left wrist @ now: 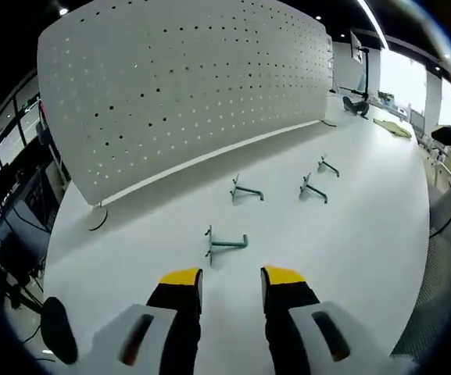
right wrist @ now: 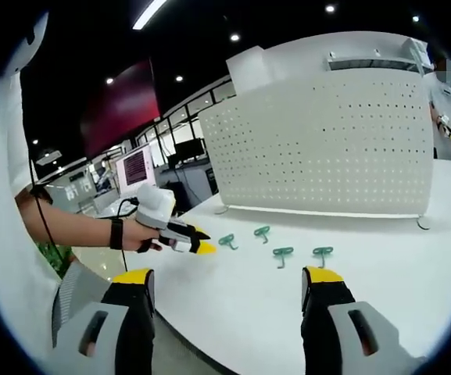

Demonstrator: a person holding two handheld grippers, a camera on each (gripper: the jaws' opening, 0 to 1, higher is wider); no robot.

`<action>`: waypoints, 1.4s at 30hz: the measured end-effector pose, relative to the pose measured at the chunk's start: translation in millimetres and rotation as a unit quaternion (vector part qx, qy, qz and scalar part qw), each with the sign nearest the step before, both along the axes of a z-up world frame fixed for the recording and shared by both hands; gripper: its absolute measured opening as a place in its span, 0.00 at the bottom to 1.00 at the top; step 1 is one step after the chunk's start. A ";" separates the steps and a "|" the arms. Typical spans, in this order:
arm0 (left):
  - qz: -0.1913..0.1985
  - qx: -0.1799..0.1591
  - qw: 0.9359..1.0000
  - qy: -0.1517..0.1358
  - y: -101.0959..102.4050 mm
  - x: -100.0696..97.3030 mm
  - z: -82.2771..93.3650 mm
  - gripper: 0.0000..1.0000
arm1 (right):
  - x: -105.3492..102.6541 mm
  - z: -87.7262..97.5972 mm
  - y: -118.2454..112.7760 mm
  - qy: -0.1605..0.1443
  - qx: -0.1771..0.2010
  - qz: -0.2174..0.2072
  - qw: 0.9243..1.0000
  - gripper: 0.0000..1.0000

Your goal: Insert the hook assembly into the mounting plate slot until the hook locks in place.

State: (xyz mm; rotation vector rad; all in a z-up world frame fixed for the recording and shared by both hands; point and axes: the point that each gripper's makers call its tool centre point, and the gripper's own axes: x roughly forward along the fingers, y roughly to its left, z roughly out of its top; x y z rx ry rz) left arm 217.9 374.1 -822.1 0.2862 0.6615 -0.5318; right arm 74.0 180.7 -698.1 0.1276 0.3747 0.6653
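**Four hooks loose on the table, both grippers empty**

In the left gripper view, the pegboard point(left wrist: 186, 86) stands upright across the far part of the white table point(left wrist: 350, 250), its face dotted with rows of holes. Nothing hangs on it. The left gripper point(left wrist: 231, 280) hovers low over the table, jaws parted and holding nothing. Just ahead of its yellow tips lies the nearest hook point(left wrist: 223, 243). Farther on, between it and the pegboard, lie the second hook point(left wrist: 245, 191), the third hook point(left wrist: 313, 188) and the fourth hook point(left wrist: 327, 166), each apart from the others.

In the right gripper view, a person's hand point(right wrist: 131, 233) at the left holds the left gripper out over the table edge, its yellow tips pointing at the row of green hooks. The four hooks lie in a line on the table in front of the pegboard, which stands at the right. The right gripper point(right wrist: 229, 283) is spread wide and empty, near the table's front edge.
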 end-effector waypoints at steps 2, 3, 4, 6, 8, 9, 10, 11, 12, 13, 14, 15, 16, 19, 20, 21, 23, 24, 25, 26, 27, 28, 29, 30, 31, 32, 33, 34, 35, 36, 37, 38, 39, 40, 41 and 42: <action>0.001 0.001 1.000 0.003 1.5 2.5 -2.5 0.32 | -0.5 -1.7 -0.2 0.002 -0.002 -0.001 1.000 0.78; -0.001 0.002 1.000 0.004 1.4 2.6 -3.4 0.31 | -0.7 -2.2 0.0 0.003 -0.002 -0.002 1.000 0.78; -0.005 0.004 1.000 0.005 1.6 3.1 -4.6 0.31 | -1.1 -2.6 0.3 0.003 -0.002 -0.002 1.000 0.78; -0.008 0.008 1.000 0.007 2.5 4.4 -5.9 0.30 | -1.5 -3.0 0.7 0.004 -0.001 -0.002 1.000 0.78; -0.010 0.011 1.000 0.006 3.6 7.0 -6.6 0.29 | -1.9 -3.9 0.4 0.004 -0.003 -0.003 1.000 0.78; -0.009 0.010 1.000 0.005 4.1 8.2 -6.3 0.29 | -1.7 -4.1 -0.1 0.005 -0.002 -0.005 1.000 0.78; -0.008 0.007 1.000 0.006 4.3 9.2 -6.0 0.29 | -1.5 -4.0 -0.6 0.005 -0.001 -0.006 1.000 0.78; -0.008 0.004 1.000 0.008 4.0 9.9 -6.2 0.28 | -1.2 -3.8 -1.5 0.005 0.001 -0.008 1.000 0.78; -0.008 0.004 1.000 0.010 3.7 10.3 -6.5 0.26 | -1.1 -3.7 -1.8 0.005 0.001 -0.009 1.000 0.78; -0.009 0.007 1.000 0.009 3.7 11.0 -7.1 0.25 | -1.1 -3.9 -1.7 0.005 0.001 -0.008 1.000 0.78; -0.012 0.010 1.000 0.009 3.6 11.7 -7.5 0.24 | -1.2 -4.3 -2.0 0.006 0.000 -0.008 1.000 0.78; -0.013 0.012 1.000 0.009 3.3 12.9 -8.0 0.24 | -1.1 -4.7 -2.2 0.007 0.000 -0.009 1.000 0.78; -0.013 0.011 1.000 0.010 3.0 13.6 -8.0 0.23 | -1.0 -5.1 -2.4 0.007 0.000 -0.009 1.000 0.78; -0.006 0.014 1.000 0.009 4.8 18.4 -7.7 0.21 | -0.9 -5.3 -2.4 0.009 0.000 -0.010 1.000 0.78; -0.005 0.015 1.000 0.012 4.9 19.9 -9.0 0.21 | -0.9 -5.0 -2.2 0.009 0.000 -0.009 1.000 0.78; -0.006 0.015 1.000 0.013 4.6 20.7 -9.9 0.21 | -0.8 -4.6 -1.9 0.008 0.001 -0.008 1.000 0.78; -0.007 0.026 1.000 0.009 5.7 22.7 -11.4 0.21 | -0.3 -4.1 -1.5 0.009 0.002 -0.008 1.000 0.78; -0.009 0.031 0.999 0.009 6.5 24.1 -12.6 0.21 | 0.0 -4.1 -1.5 0.008 0.001 -0.008 1.000 0.78; -0.010 0.030 0.999 0.009 6.4 24.6 -12.6 0.20 | 0.0 -4.1 -1.5 0.009 0.001 -0.008 1.000 0.78; -0.010 0.029 1.000 0.009 6.3 25.5 -12.3 0.19 | 0.0 -4.2 -1.6 0.009 0.001 -0.009 1.000 0.78; -0.009 0.028 1.000 0.010 6.5 26.3 -12.9 0.18 | 0.3 -4.2 -2.0 0.009 0.003 -0.010 1.000 0.78; -0.008 0.029 0.999 0.011 7.1 26.9 -13.7 0.16 | 0.3 -4.4 -2.1 0.010 0.003 -0.010 1.000 0.78; -0.007 0.031 0.999 0.012 7.9 27.6 -14.6 0.16 | -0.1 -5.1 -2.3 0.012 0.002 -0.010 1.000 0.78; -0.007 0.032 0.999 0.013 8.1 28.0 -15.3 0.16 | -0.3 -5.3 -2.4 0.012 0.001 -0.011 1.000 0.78; -0.007 0.032 0.999 0.012 8.1 28.5 -15.3 0.16 | 0.0 -5.2 -2.6 0.011 0.001 -0.011 1.000 0.78; -0.007 0.032 0.999 0.011 8.1 29.2 -15.2 0.15 | 0.2 -5.3 -2.7 0.012 0.002 -0.012 1.000 0.78; -0.008 0.034 0.999 0.010 7.8 30.2 -15.0 0.15 | 0.1 -5.6 -2.9 0.013 0.002 -0.012 1.000 0.78; -0.009 0.035 0.999 0.010 7.6 30.5 -14.9 0.15 | 0.2 -5.8 -3.1 0.012 0.001 -0.011 1.000 0.78; -0.009 0.034 0.999 0.010 7.0 31.6 -15.0 0.15 | 0.3 -7.0 -3.6 0.013 -0.003 -0.011 1.000 0.78; -0.010 0.033 0.999 0.012 6.2 32.0 -15.6 0.15 | 0.2 -8.1 -4.0 0.015 -0.005 -0.011 1.000 0.78; -0.013 0.033 0.999 0.013 5.0 31.9 -16.3 0.14 | 0.3 -8.6 -4.1 0.015 -0.005 -0.011 1.000 0.78; -0.021 0.038 0.999 0.011 3.2 33.2 -17.3 0.13 | 0.6 -8.0 -4.0 0.016 0.000 -0.012 1.000 0.78; -0.036 0.051 0.998 0.011 2.0 33.5 -18.9 0.12 | 0.8 -6.9 -3.7 0.017 0.008 -0.014 1.000 0.78; -0.036 0.054 0.998 0.013 1.9 33.4 -19.3 0.12 | 1.2 -5.7 -3.9 0.016 0.012 -0.015 1.000 0.78; -0.034 0.052 0.998 0.015 1.7 33.8 -19.1 0.12 | 1.5 -5.2 -4.1 0.015 0.012 -0.015 1.000 0.78; -0.040 0.050 0.998 0.017 0.7 33.2 -18.9 0.12 | 1.8 -5.4 -4.6 0.014 0.010 -0.015 1.000 0.78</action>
